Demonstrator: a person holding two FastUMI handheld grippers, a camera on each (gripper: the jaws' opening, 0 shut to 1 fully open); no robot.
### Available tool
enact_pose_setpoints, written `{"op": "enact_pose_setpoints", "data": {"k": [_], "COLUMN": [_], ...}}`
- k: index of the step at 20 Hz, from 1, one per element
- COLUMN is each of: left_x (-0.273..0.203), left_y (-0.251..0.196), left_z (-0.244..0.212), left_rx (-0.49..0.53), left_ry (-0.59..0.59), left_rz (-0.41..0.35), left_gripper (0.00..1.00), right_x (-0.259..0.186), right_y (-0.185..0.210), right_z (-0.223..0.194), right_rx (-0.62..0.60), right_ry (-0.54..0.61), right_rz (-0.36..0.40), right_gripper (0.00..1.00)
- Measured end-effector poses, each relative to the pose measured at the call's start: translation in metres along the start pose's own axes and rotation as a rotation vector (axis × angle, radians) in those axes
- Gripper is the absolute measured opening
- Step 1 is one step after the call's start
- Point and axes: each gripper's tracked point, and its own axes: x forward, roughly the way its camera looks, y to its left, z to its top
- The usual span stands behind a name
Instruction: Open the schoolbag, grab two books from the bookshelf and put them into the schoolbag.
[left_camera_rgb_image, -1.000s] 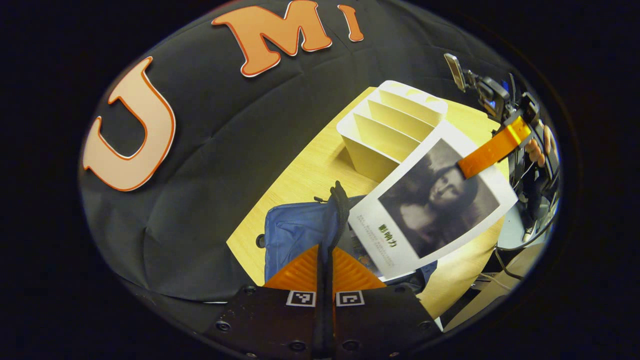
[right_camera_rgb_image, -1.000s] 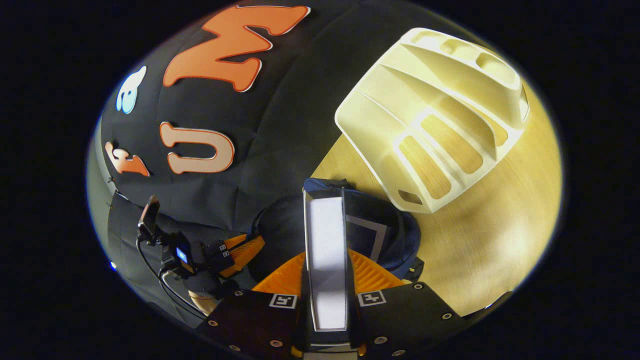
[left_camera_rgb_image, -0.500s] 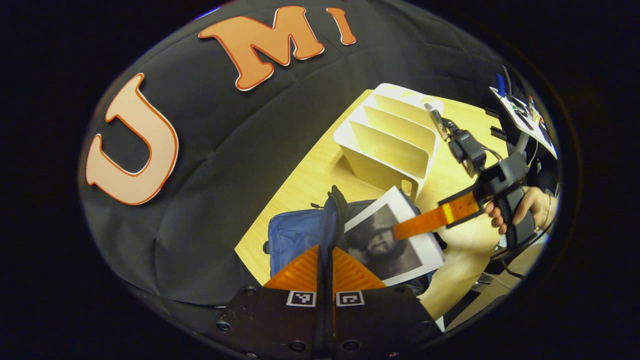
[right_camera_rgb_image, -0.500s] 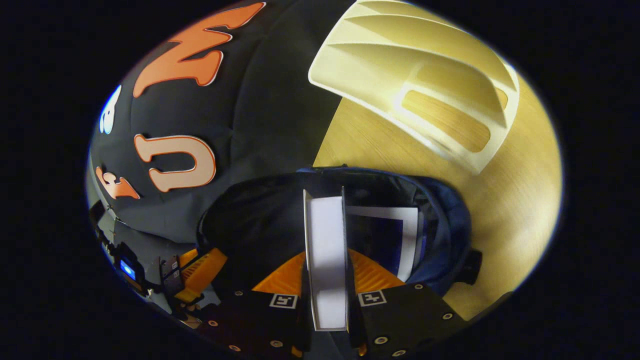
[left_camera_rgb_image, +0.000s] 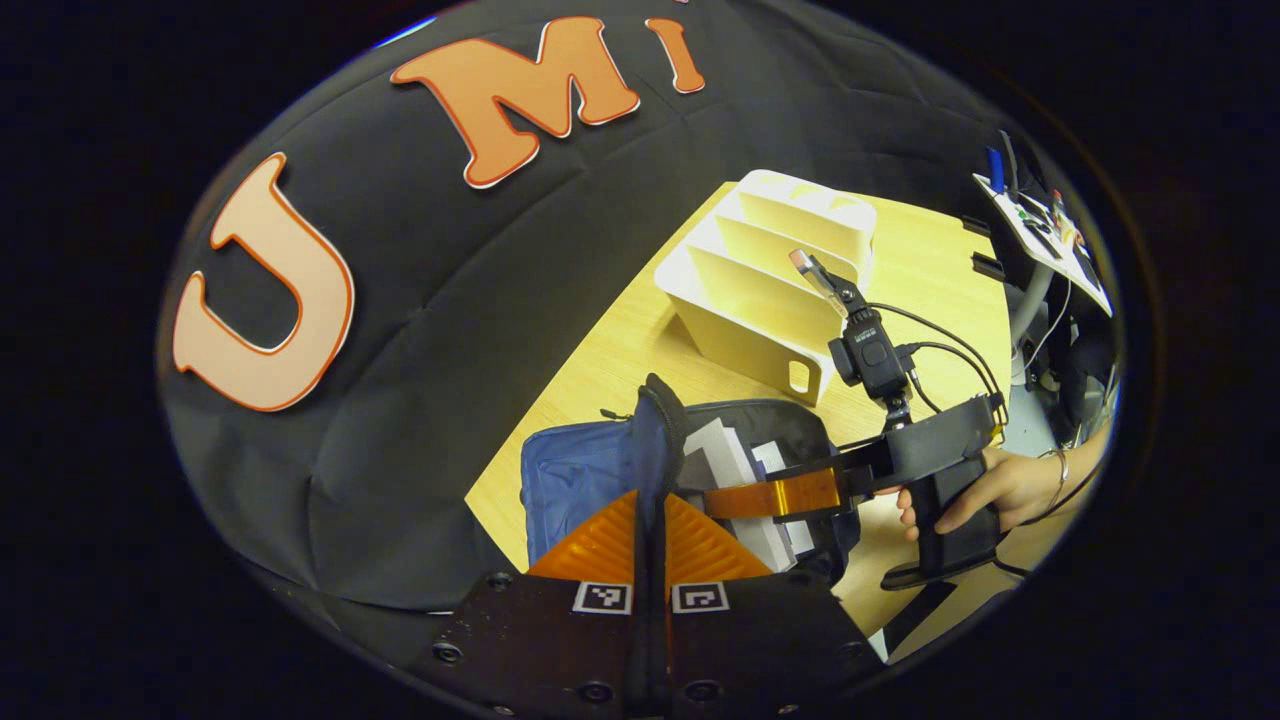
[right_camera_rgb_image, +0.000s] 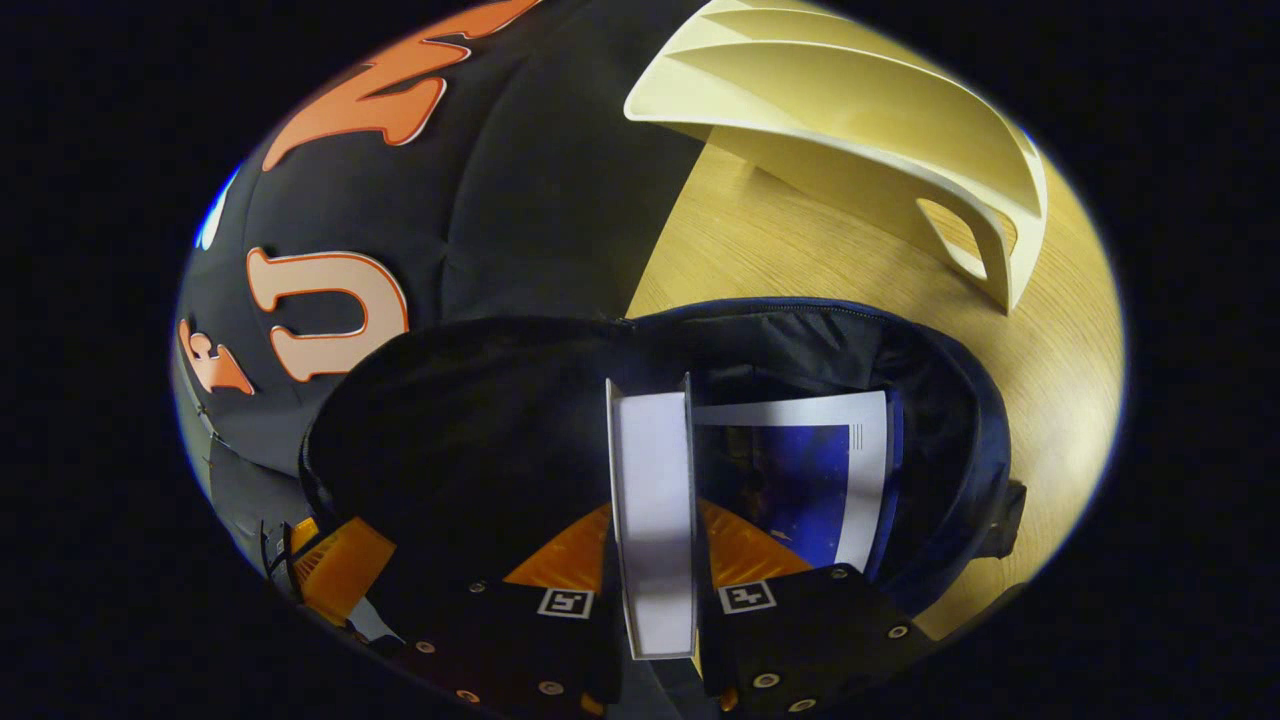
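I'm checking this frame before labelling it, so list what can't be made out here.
- Left gripper view: the book's cover, sunk into the schoolbag behind the right hand-held gripper.
- Right gripper view: the bag's bottom, in deep shadow.
- Right gripper view: the other book, partly hidden by the held one.

Place: a recording booth, probably inside a lab or workshop.
Wall: black cloth (left_camera_rgb_image: 420, 330) hangs close behind the table (left_camera_rgb_image: 610, 350).
Table: pale wood, bearing a white bookshelf (left_camera_rgb_image: 760, 270) and a blue schoolbag (left_camera_rgb_image: 580, 470).
Edge: cables (left_camera_rgb_image: 950, 350) and a stand (left_camera_rgb_image: 1030, 300) with gear, too small to identify.
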Motion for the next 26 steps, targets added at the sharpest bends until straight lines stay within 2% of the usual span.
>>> {"op": "enact_pose_setpoints", "data": {"k": [2, 3, 4, 5, 7, 8, 12, 18, 19, 20, 21, 23, 24, 26], "left_x": [0.002, 0.003, 0.004, 0.005, 0.009, 0.012, 0.017, 0.025, 0.027, 0.030, 0.033, 0.036, 0.039, 0.041], "left_y": [-0.001, -0.003, -0.005, -0.006, -0.006, -0.006, -0.008, -0.032, -0.035, -0.037, -0.041, -0.055, -0.064, -0.082], "left_z": [-0.002, -0.003, -0.005, -0.005, -0.004, -0.004, -0.009, -0.013, -0.012, -0.013, -0.014, -0.023, -0.024, -0.030], "left_rx": [-0.009, -0.010, -0.009, -0.006, -0.007, -0.010, -0.025, -0.025, -0.026, -0.033, -0.048, -0.084, -0.106, -0.135], "left_ry": [0.001, 0.003, 0.006, 0.007, 0.009, 0.009, 0.007, 0.018, 0.021, 0.031, 0.044, 0.086, 0.103, 0.131], "left_rz": [-0.006, -0.012, -0.015, -0.014, -0.020, -0.025, -0.042, -0.117, -0.122, -0.126, -0.134, -0.179, -0.205, -0.243], "left_gripper": [0.00, 0.00, 0.00, 0.00, 0.01, 0.01, 0.01, 0.00, 0.09, 0.09, 0.01, 0.04, 0.01, 0.39], "right_x": [0.001, 0.002, -0.002, -0.002, -0.007, -0.011, -0.040, -0.110, -0.119, -0.126, -0.132, -0.143, -0.149, -0.159], "right_y": [-0.007, -0.017, -0.031, -0.040, -0.046, -0.043, -0.050, -0.074, -0.078, -0.079, -0.079, -0.082, -0.085, -0.091], "right_z": [-0.001, -0.001, -0.005, -0.006, -0.003, -0.001, 0.017, 0.057, 0.064, 0.070, 0.076, 0.086, 0.092, 0.102], "right_rx": [-0.005, -0.018, -0.038, -0.051, -0.044, -0.043, -0.152, -0.256, -0.253, -0.248, -0.244, -0.249, -0.257, -0.270], "right_ry": [0.018, 0.023, 0.030, 0.039, 0.052, 0.057, 0.081, 0.077, 0.064, 0.053, 0.050, 0.050, 0.052, 0.066], "right_rz": [-0.049, -0.097, -0.143, -0.175, -0.179, -0.182, -0.242, -0.315, -0.321, -0.321, -0.314, -0.310, -0.314, -0.325], "right_gripper": [0.35, 0.37, 0.44, 0.33, 0.71, 0.97, 0.97, 0.97, 0.97, 0.97, 0.97, 0.97, 0.97, 0.97]}}
